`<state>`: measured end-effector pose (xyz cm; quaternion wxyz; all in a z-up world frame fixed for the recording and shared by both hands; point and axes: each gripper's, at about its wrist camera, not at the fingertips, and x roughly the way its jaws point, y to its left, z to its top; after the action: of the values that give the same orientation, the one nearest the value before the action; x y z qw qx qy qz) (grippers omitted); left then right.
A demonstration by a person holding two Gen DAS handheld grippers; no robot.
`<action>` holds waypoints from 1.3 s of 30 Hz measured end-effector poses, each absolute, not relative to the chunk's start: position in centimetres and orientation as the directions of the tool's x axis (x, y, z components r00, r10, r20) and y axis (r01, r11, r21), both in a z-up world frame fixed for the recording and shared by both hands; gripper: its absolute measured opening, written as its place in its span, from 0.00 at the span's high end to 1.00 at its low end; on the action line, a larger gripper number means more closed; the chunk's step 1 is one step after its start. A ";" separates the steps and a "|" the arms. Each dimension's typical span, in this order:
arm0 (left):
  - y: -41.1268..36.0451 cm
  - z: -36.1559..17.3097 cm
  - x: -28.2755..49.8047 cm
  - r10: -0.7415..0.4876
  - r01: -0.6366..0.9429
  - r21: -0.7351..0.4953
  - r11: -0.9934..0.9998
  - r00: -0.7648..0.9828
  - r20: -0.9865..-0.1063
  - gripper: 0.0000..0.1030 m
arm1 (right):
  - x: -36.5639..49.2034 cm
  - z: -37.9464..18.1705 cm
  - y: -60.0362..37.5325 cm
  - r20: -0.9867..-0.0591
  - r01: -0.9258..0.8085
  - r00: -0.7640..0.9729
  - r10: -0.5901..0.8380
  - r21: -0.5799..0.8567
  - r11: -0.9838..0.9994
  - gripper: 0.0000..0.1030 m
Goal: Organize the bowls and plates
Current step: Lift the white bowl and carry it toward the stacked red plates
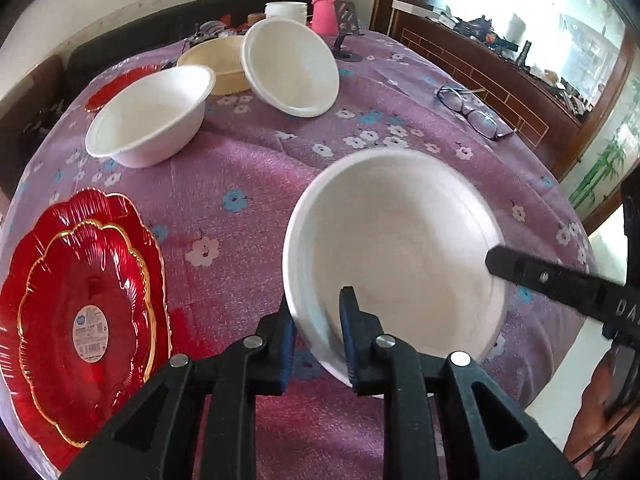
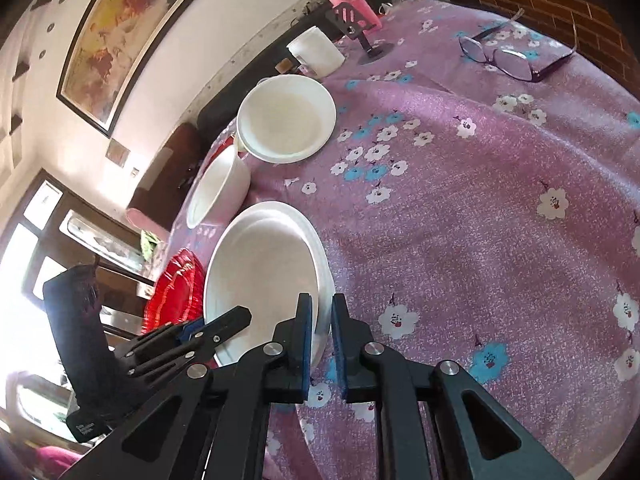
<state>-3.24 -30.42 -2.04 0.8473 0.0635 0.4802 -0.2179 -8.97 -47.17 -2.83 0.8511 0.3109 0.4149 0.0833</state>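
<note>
Left claw (image 1: 316,336) sits nearest the lens, blue pads straddling the near rim of the white bowl (image 1: 396,256), one pad outside the wall and one inside, narrowly spread; a gap shows beside the rim, so contact looks loose rather than a firm pinch. Right claw (image 2: 322,340) brackets the opposite rim the same way, pads close on either side of the edge, and its tip shows at the right of the left view. Two-point hold on opposite edges probably exists because the bowl is thin and light, so one grip would let it tip or flex. The bowl is tilted and low over the purple flowered desk (image 1: 248,168), near the front edge. Red plates (image 1: 80,320) are nested at front left, smaller on larger, so plates appear sorted. Three more bowls sit toward the back: upright white bowl (image 1: 148,116), beige bowl (image 1: 214,64), and a tilted bowl (image 1: 290,66) leaning on the beige one. Likely stacking target is the upright one. Glasses (image 1: 472,112) lie well apart on the right, out of the path.
</note>
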 end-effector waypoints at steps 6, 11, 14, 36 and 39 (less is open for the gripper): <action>-30.4 -2.0 -3.3 -0.292 0.435 -0.060 0.898 0.488 -0.823 0.55 | -8.8 -3.4 -47.2 -0.674 0.140 0.643 0.362 0.569 0.810 0.79; -30.6 -2.6 -3.1 -0.294 0.445 -0.054 0.894 0.491 -0.820 0.77 | -8.7 -3.8 -47.2 -0.678 0.141 0.650 0.342 0.550 0.823 0.77; -31.1 -2.5 -3.7 -0.292 0.463 -0.030 0.886 0.505 -0.812 0.78 | -8.9 -3.3 -46.6 -0.676 0.124 0.659 0.330 0.531 0.838 0.87; -26.8 1.4 -5.2 -0.298 0.430 -0.012 0.903 0.604 -0.740 0.75 | -8.7 0.0 -43.0 -0.626 0.035 0.688 0.368 0.535 0.844 0.87; -25.5 1.6 -5.2 -0.291 0.411 -0.018 0.912 0.614 -0.734 0.75 | -8.2 0.6 -41.6 -0.625 0.008 0.681 0.383 0.529 0.849 0.87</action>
<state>-5.24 -25.52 1.63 0.8951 0.0761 0.3932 -0.1959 -8.19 -41.62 0.57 0.8810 0.2535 0.3851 0.1063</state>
